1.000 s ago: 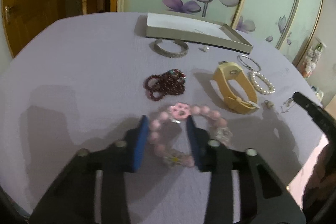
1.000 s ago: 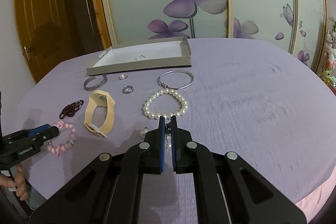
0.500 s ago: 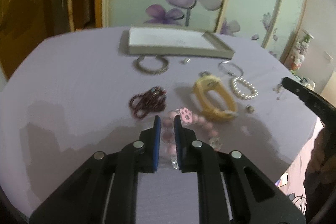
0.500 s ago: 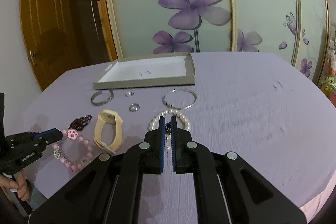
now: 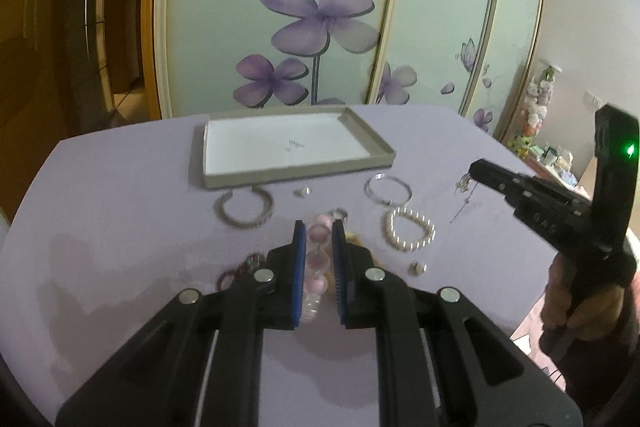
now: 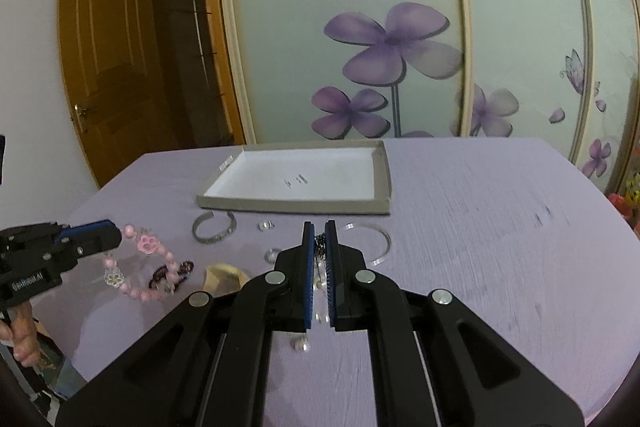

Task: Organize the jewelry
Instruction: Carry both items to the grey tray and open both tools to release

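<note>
My left gripper (image 5: pixel 318 225) is shut on a pink bead bracelet (image 5: pixel 319 239) with a paw charm. In the right wrist view the bracelet (image 6: pixel 149 247) hangs from that gripper (image 6: pixel 115 234), clear of the purple tabletop. My right gripper (image 6: pixel 319 225) is shut on a thin silver dangle earring (image 6: pixel 320 241), which dangles from its tip (image 5: pixel 464 185) in the left wrist view. A shallow grey tray (image 5: pixel 298 173) with a white floor lies beyond both grippers, its near rim (image 6: pixel 292 206) facing me.
On the cloth before the tray lie a silver cuff (image 6: pixel 214 229), small rings (image 6: pixel 265 225), a thin silver hoop (image 5: pixel 388 189), a pearl bracelet (image 5: pixel 410 229), a dark red bead bracelet (image 6: pixel 172 271), a yellow band (image 6: pixel 222 277) and a pearl stud (image 6: pixel 302 346).
The left gripper's jaws closed on the pink bracelet and lifted it off the table. Both grippers have risen, and the tray's white floor now shows from above.
</note>
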